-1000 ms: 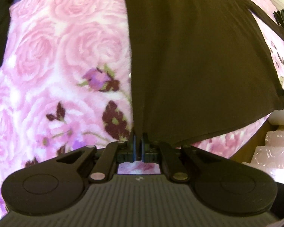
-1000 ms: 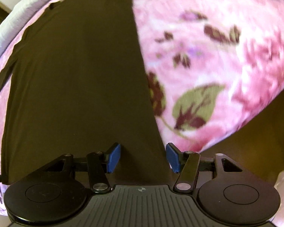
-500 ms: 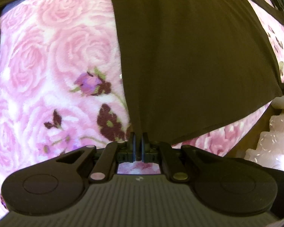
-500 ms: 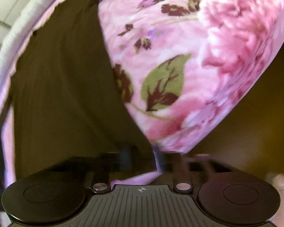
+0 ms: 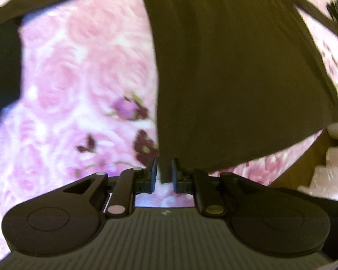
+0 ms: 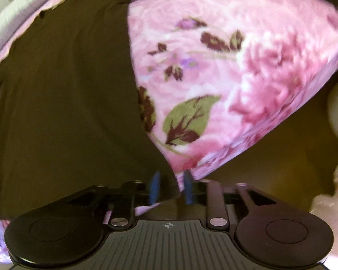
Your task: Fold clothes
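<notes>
Now the largest thing in view is the pink rose-printed fleece blanket (image 5: 63,83) that covers the bed, and spread flat on it lies the dark brown, thin knit garment (image 5: 232,67), running from the near edge away to the far side.

Half a second ago both grippers were pinched on the garment's near hem; both have since let go, and their jaws are opening. I read that as a fold just laid down and released, so the next fold or a fresh grasp comes next.

In the left wrist view the black left gripper (image 5: 164,174) stands slightly apart, with the garment's near left corner between its pads (image 5: 152,175) but no longer squeezed. The cloth stretches away to the far right of it.

In the right wrist view the right gripper (image 6: 169,187) with blue pads (image 6: 155,186) is wider apart. The garment's near right corner sits loose between them, and its body lies to the left and far. Both views are blurred.
</notes>
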{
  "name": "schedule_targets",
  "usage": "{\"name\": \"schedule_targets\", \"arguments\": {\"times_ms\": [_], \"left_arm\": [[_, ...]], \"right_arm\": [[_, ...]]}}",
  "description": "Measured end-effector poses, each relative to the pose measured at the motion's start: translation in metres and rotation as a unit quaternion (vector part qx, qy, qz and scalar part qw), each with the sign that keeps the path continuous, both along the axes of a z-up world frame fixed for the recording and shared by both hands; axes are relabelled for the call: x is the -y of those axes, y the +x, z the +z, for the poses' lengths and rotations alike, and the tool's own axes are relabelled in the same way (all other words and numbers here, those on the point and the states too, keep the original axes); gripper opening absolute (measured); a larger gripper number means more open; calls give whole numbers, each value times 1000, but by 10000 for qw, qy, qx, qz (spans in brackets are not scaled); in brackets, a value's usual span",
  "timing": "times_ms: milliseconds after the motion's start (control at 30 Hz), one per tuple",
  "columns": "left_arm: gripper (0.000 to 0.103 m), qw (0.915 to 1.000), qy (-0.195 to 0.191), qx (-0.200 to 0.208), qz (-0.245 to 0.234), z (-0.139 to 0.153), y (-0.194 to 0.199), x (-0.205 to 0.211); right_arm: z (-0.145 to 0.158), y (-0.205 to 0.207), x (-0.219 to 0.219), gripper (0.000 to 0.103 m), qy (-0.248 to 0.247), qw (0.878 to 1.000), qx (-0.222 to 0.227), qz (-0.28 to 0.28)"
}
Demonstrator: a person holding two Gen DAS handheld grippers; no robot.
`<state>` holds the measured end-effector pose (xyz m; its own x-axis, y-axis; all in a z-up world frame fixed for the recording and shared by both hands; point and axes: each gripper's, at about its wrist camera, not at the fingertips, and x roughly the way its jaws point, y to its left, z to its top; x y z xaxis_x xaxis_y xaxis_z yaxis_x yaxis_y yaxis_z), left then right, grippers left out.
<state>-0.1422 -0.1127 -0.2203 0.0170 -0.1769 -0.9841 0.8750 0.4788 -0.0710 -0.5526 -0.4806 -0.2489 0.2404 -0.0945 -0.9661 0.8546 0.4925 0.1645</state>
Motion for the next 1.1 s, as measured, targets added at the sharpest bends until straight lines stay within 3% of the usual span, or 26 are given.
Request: {"name": "schedule_targets", "arguments": {"times_ms": [67,100,300,433,567,667,800,933,1100], "left_arm": [[34,9996,-197,157,160,20,1,5],[38,9991,-303,212,207,31,3,6],[42,9948,-896,471,64,86,24,7],[46,9866,-1410,667,-485,107,43,3],[47,9731,-1804,831,-1169,122,66,-18],[47,9605,-1930,1094,-1682,141,80,-40],[52,9480,-2051,1320,-2045,165,91,-77],[52,9436,-2154,1220,-2197,167,96,-104],[52,9454,-2231,1009,-2151,171,86,-125]], "right_arm": [[18,11,-7,56,-160,9998,64,106],[27,17,-10,57,-240,9995,96,159],[102,59,-49,61,-856,9934,737,205],[151,83,-98,62,-1455,9828,1131,105],[185,95,-163,62,-2009,9702,1297,-392],[204,102,-221,62,-2253,9635,1217,-783],[223,118,-290,63,-2208,9660,1051,-840],[241,129,-341,63,-2474,9629,778,-750],[248,135,-375,63,-2582,9618,596,-691]]}}
